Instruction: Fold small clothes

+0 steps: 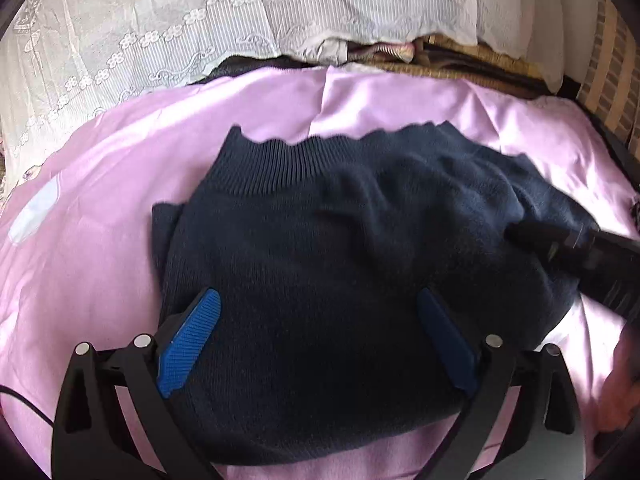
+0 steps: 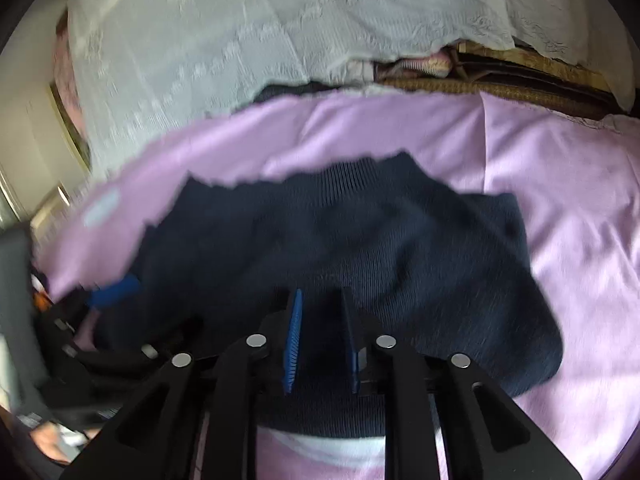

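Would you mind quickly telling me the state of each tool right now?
Left tool: open, fingers spread wide over the navy sweater, gripping nothing.
Right tool: nearly closed over the sweater; whether it pinches fabric cannot be told.

Each hand-held gripper (image 1: 320,312) (image 2: 322,308) has black angular arms, silver round pins and ribbed blue finger pads (image 1: 192,340).

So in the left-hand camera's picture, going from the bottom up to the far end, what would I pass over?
Left tongs, open → dark navy knit garment → its ribbed band → pink sheet → white lace cloth.
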